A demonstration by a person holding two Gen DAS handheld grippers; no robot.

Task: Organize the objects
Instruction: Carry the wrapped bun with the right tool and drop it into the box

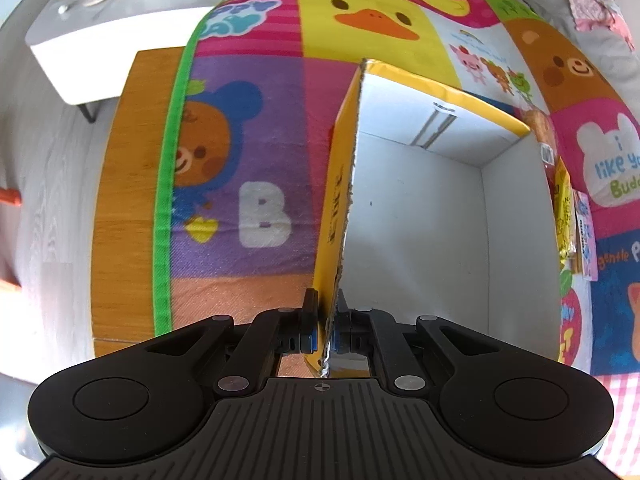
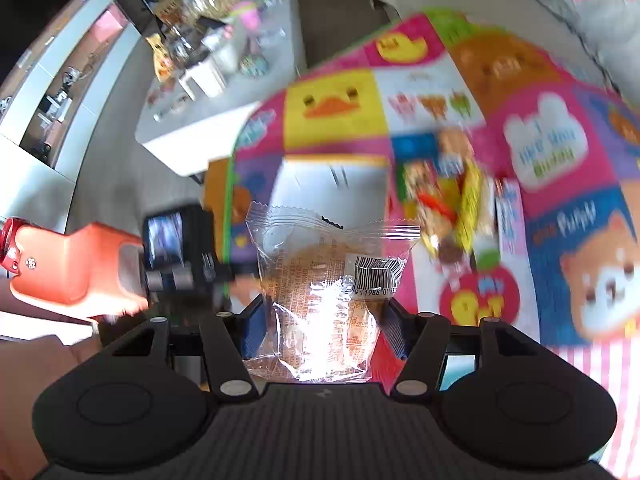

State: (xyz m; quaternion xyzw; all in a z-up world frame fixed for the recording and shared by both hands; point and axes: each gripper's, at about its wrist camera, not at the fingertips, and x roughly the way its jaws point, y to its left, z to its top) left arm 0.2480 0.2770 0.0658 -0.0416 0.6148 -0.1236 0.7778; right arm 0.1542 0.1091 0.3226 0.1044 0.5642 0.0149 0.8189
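Observation:
A yellow cardboard box (image 1: 420, 216) with a white inside stands open on the colourful play mat (image 1: 248, 128). My left gripper (image 1: 326, 316) is shut on the box's near left wall, one finger inside and one outside. My right gripper (image 2: 320, 320) is shut on a clear-wrapped snack packet (image 2: 324, 280) with a barcode, held in the air above the mat. The box also shows in the right wrist view (image 2: 332, 188), beyond the packet. A pile of snack packets (image 2: 448, 208) lies on the mat right of the box; its edge shows in the left wrist view (image 1: 568, 216).
The mat (image 2: 560, 184) lies on a wooden table (image 1: 128, 184). A white side table (image 2: 224, 96) crowded with jars and cups stands beyond. The orange handle of the left gripper (image 2: 72, 268) is at the left. A grey sofa (image 1: 592, 12) is at the back right.

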